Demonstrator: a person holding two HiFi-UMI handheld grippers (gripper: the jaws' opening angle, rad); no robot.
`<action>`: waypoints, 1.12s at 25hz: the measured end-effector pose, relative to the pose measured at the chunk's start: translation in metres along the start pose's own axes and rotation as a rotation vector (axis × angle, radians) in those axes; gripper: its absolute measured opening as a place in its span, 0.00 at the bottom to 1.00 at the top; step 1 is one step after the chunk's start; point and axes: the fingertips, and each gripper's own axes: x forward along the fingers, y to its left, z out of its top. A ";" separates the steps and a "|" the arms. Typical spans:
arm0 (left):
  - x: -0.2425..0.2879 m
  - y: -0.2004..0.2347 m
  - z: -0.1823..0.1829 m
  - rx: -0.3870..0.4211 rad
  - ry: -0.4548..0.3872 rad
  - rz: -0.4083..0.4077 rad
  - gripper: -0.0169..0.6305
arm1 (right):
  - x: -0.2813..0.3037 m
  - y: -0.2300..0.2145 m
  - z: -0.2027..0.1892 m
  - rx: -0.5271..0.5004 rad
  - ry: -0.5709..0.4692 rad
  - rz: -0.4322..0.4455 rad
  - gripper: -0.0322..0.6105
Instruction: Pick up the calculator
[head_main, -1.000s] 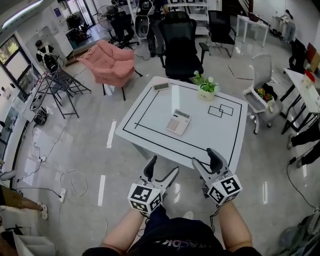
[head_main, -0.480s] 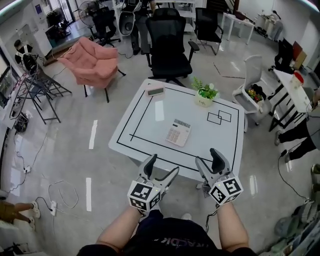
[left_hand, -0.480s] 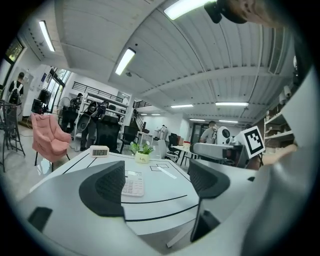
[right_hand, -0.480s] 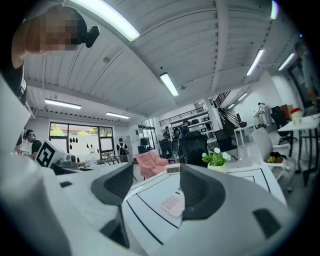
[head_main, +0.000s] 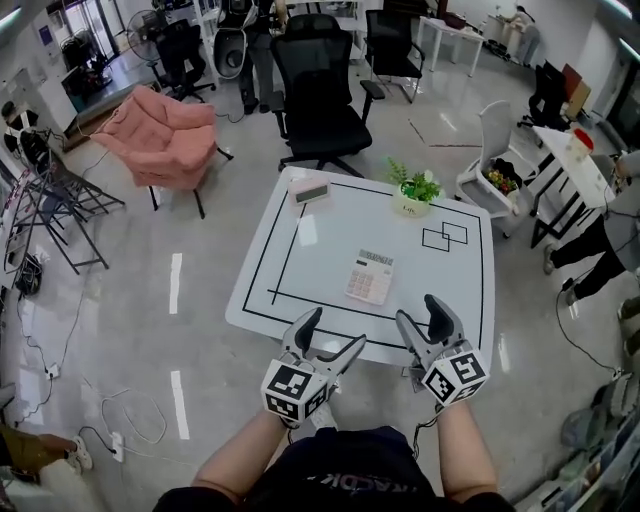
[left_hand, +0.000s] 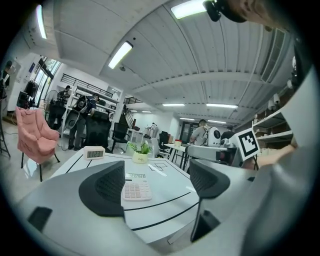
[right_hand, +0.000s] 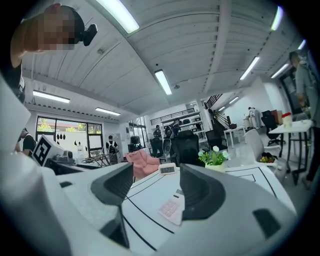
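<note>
Armchair: one pink armchair (head_main: 168, 135) is seen on the floor at the far left, well apart from the worktop (head_main: 330, 240).
Worktop: one white square surface is shown, marked with a large black taped outline.
Clock: one small digital clock (head_main: 311, 191) is set near the far left corner of the worktop, just inside the taped outline.
Left gripper: the left gripper (head_main: 335, 330) is held in the air just off the near edge of the worktop. Its jaws are spread apart and nothing is gripped between them. In the left gripper view the calculator is seen through the gap, lying further off on the worktop.
Calculator: one calculator (head_main: 369, 277) is laid flat near the middle of the worktop, inside the taped outline, closer to the near edge than to the far one. It is touched by neither gripper.
Pot: one white pot (head_main: 410, 205) is placed near the far edge. One green plant with white flowers is held in it.
Right gripper: the right gripper (head_main: 420, 312) is held over the near edge of the worktop. Its jaws are parted and empty.
Taped rectangles: two small overlapping taped rectangles (head_main: 445, 237) are marked near the right edge.
White chair: one white chair (head_main: 497, 150) is seen beside the right of the worktop. Small coloured items are carried on its seat, too small to be told apart.
</note>
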 end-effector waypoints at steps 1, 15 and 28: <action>0.000 0.002 0.000 0.004 0.003 -0.012 0.63 | 0.003 0.001 -0.001 0.001 0.000 -0.008 0.48; -0.005 0.023 0.001 -0.034 0.014 -0.058 0.63 | 0.032 0.005 -0.010 0.012 0.036 -0.033 0.48; 0.039 0.038 0.003 -0.054 0.034 -0.002 0.63 | 0.078 -0.038 -0.029 0.061 0.107 0.042 0.48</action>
